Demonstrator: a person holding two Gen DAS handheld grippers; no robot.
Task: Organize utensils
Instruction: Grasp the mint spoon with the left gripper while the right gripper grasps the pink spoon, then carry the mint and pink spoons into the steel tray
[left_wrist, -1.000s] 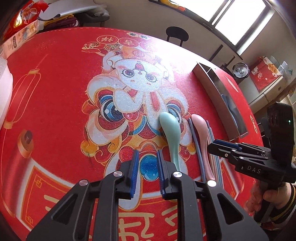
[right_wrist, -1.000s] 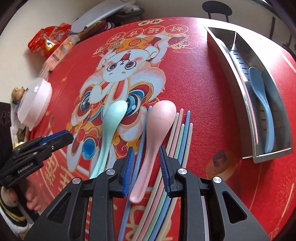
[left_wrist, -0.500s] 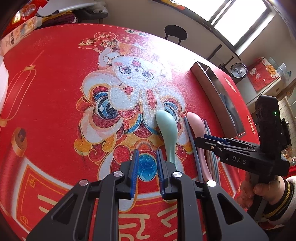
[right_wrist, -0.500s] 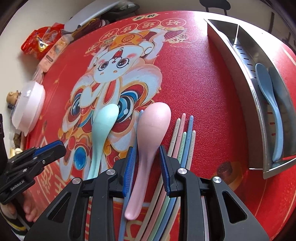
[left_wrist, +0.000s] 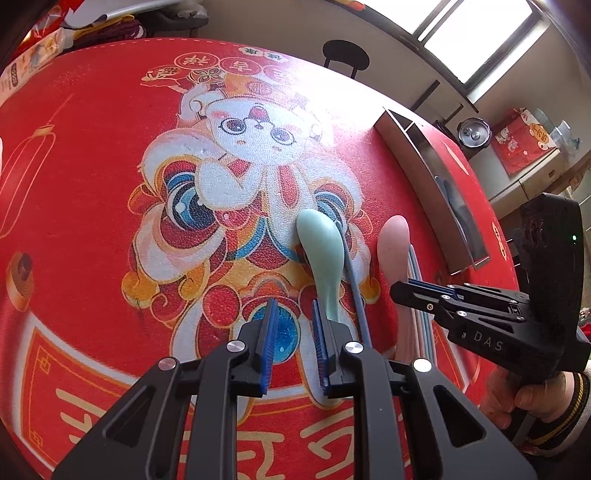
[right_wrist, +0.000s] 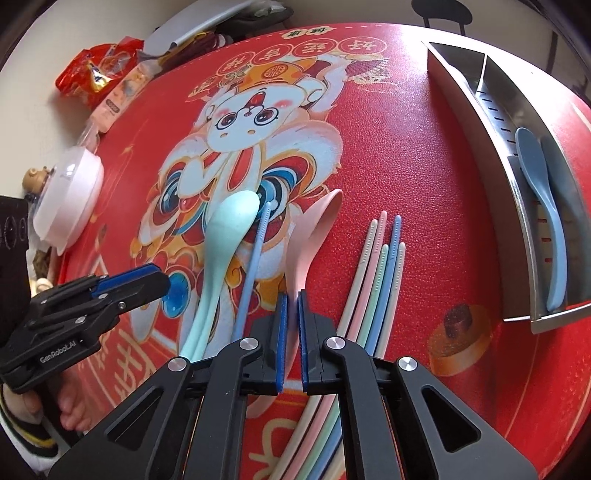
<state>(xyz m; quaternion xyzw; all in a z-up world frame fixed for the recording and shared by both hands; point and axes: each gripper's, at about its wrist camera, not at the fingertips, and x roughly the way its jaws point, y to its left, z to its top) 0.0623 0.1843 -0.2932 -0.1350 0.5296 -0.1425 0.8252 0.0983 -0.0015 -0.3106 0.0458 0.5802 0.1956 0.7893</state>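
My right gripper (right_wrist: 291, 299) points down at the red mat, its jaws closing tight on the handle of the pink spoon (right_wrist: 314, 229), which is tipped up on its edge. In the left wrist view the pink spoon (left_wrist: 393, 243) runs under the right gripper (left_wrist: 402, 291). A mint spoon (right_wrist: 229, 229) and a single blue chopstick (right_wrist: 255, 258) lie just left of it. Several pastel chopsticks (right_wrist: 380, 266) lie side by side to its right. My left gripper (left_wrist: 291, 314) hovers open with nothing between its pads, just left of the mint spoon (left_wrist: 321, 251).
A steel divided tray (right_wrist: 476, 110) stands at the right with a blue spoon (right_wrist: 543, 199) in its near compartment. A white lidded bowl (right_wrist: 70, 195) and snack packets (right_wrist: 92, 77) sit along the left edge. A dark chair (left_wrist: 345, 59) stands beyond the table.
The right jaws have closed on the pink spoon's handle, and the spoon has tipped onto its edge, away from the chopsticks. The left gripper has hardly moved.
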